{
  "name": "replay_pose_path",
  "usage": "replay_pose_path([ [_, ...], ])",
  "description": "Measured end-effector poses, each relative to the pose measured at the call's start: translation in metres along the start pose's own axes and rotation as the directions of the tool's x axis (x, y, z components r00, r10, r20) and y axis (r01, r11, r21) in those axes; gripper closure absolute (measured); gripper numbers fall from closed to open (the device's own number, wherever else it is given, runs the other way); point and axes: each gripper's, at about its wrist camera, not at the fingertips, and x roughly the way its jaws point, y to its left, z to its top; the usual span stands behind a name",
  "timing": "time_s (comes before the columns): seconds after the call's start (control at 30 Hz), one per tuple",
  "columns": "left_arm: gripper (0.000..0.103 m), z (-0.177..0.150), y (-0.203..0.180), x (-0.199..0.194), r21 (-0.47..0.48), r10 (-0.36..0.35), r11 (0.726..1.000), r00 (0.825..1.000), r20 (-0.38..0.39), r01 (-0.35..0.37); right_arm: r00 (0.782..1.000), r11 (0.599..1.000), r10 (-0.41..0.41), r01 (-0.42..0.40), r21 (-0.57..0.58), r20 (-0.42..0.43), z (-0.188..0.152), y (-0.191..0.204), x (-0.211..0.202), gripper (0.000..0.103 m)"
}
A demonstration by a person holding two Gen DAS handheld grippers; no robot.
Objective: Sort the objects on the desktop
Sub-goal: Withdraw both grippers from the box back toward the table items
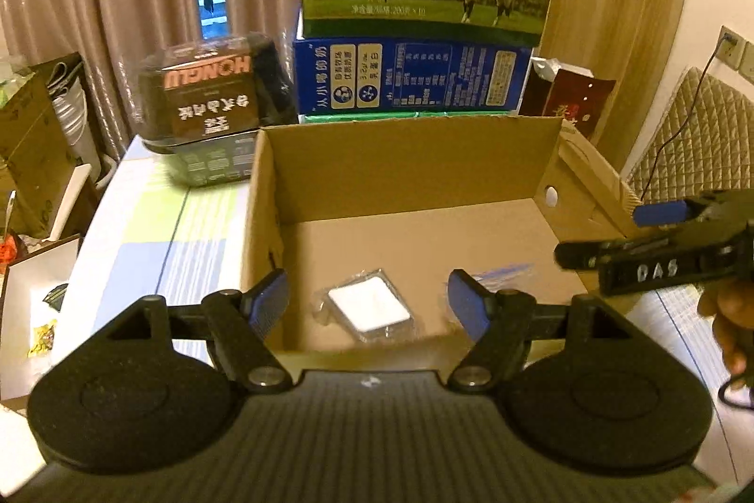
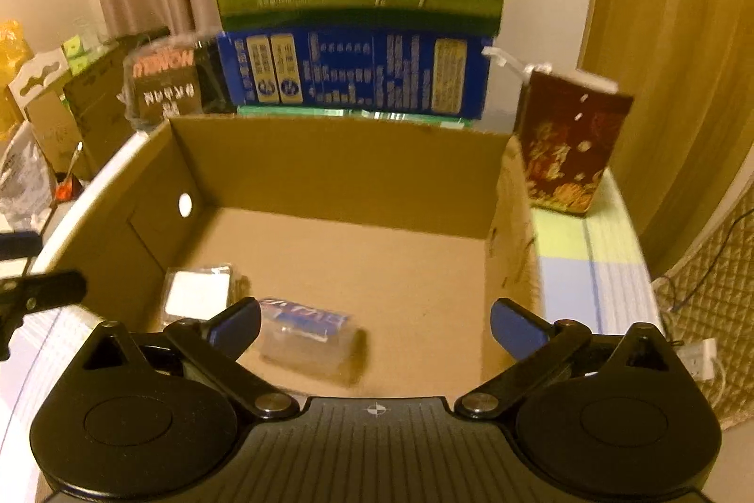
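Observation:
An open cardboard box (image 1: 405,168) (image 2: 339,163) stands on the table. On its floor lies a clear-wrapped packet with a white face (image 1: 370,305) (image 2: 198,295). Beside it lies a clear packet with a blue label (image 2: 308,338); in the left wrist view only a blurred trace of it (image 1: 499,274) shows. My left gripper (image 1: 370,305) is open and empty over the box's near edge, above the white packet. My right gripper (image 2: 374,326) is open and empty above the blue-label packet; it also shows from the side at the right of the left wrist view (image 1: 659,234).
Stacked milk cartons (image 1: 424,8) (image 2: 358,31) stand behind the box. A dark plastic-wrapped pack (image 1: 212,97) sits at the back left. A dark red carton (image 2: 570,144) stands at the box's back right. The tablecloth (image 2: 594,267) is checked. Clutter lies left of the table.

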Motion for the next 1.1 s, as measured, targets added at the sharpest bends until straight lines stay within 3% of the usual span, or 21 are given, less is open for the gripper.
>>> replay_pose_path([
  [0.17,0.028,-0.022,-0.001,-0.045,-0.018,0.021,1.0,0.999,0.037,-0.02,0.997,0.999,0.021,-0.024,0.043,0.07,-0.022,-0.006,-0.053,0.002],
  [0.33,0.025,-0.057,-0.008,-0.087,-0.027,0.025,0.999,0.999,0.043,-0.024,0.993,0.994,0.048,-0.058,0.094,0.108,-0.077,-0.007,-0.107,0.002],
  [0.67,0.019,-0.133,-0.018,-0.15,-0.076,0.031,0.997,1.0,-0.004,-0.031,0.99,0.989,0.119,-0.124,0.076,0.069,-0.199,0.025,-0.175,0.002],
  [1.1,0.018,-0.197,-0.017,-0.189,-0.129,0.098,0.986,0.993,-0.069,-0.106,0.989,0.99,0.14,-0.141,0.023,0.043,-0.246,0.043,-0.201,0.002],
])
